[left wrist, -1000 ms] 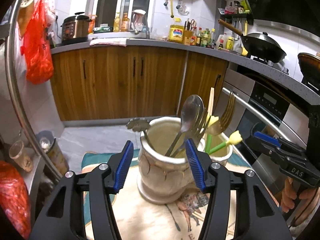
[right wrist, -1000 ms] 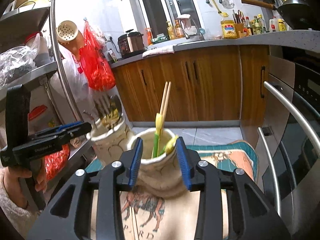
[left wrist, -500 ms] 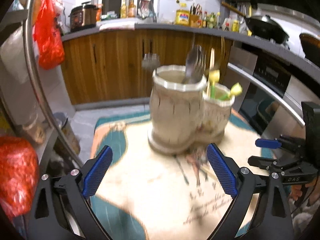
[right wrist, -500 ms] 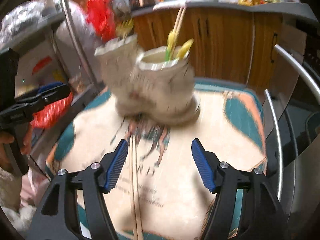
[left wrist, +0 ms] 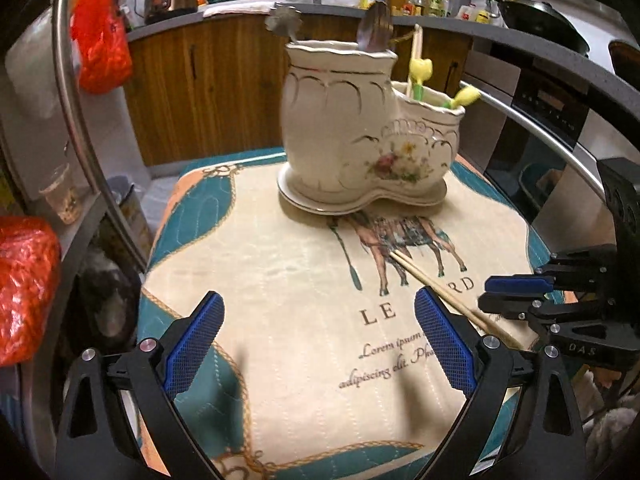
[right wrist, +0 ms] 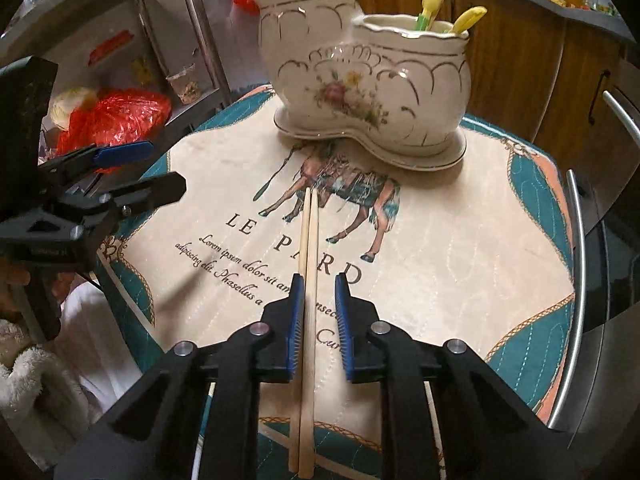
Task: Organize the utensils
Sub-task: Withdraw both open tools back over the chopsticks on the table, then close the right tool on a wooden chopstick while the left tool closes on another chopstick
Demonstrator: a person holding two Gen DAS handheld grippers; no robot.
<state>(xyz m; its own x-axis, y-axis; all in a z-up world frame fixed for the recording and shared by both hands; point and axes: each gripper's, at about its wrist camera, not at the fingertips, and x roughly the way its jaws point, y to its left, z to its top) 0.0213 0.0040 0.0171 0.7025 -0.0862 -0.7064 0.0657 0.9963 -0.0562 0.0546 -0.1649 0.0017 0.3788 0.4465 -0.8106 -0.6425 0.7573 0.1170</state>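
Right gripper (right wrist: pixel 318 308): blue-padded jaws partly apart, straddling pair of pale wooden chopsticks (right wrist: pixel 309 276) lying flat on horse-printed cloth surface (right wrist: pixel 460 248); left pad touching, right pad clear. Left gripper (left wrist: pixel 318 344): jaws wide apart, nothing between. Cream floral ceramic double-cup utensil holder (right wrist: pixel 360 76): upright beyond chopstick tips, loaded with utensils

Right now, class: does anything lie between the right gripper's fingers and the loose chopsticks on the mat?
Nothing visible. The chopsticks already lie between the right gripper fingers, which are open around them on the mat.
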